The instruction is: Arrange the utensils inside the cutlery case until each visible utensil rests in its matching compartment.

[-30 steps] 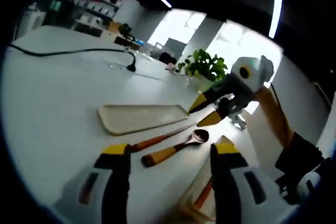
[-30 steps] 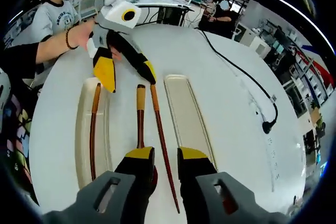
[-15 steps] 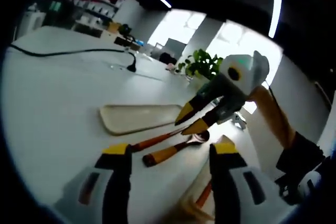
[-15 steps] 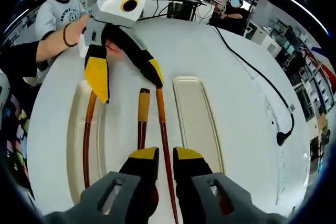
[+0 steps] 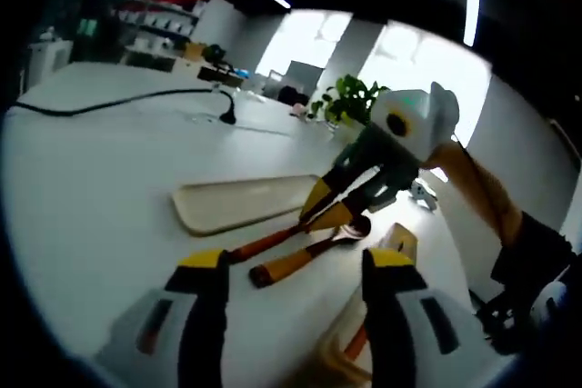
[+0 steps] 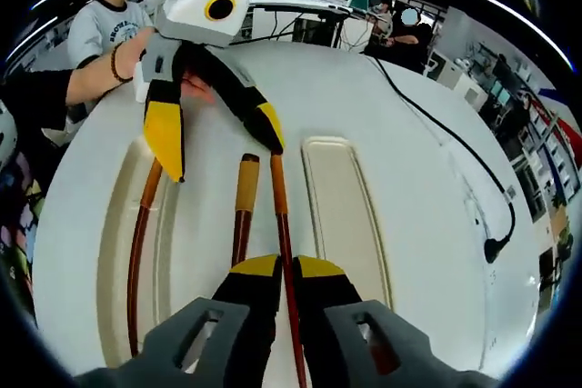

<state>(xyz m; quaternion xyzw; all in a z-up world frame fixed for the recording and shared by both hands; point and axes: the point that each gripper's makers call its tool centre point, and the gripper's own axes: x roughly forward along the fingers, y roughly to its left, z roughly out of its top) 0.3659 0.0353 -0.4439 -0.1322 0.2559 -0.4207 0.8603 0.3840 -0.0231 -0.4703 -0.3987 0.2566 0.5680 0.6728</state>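
Step in hand, by the look of it: the loose chopstick is being grasped for moving into a tray.

In the right gripper view, the right tool is being pressed nearly together at 6 o'clock, with the chopstick pinched between its jaws near the thin end. The spoon is lying on the worktop just beside it, on the 9 o'clock side, parallel and apart. An empty tray is seen toward 1 o'clock, and a second tray toward 9 o'clock is carrying a second chopstick.

The left tool is being held spread, nothing in it. From the right gripper view it is being hovered at 11 o'clock, one tip over the second chopstick's thick end, the other close to the loose chopstick's thick end; contact cannot be told.

Progress is judged as early: one chopstick is trayed, while one chopstick and the spoon are out on the worktop.

Next move likely called for: the pinched chopstick being lifted level, carried toward 9 o'clock and laid beside its mate, with the spoon not being knocked. The thin stick may pivot in the jaws, so steadying the thick end with the left tool may be needed.
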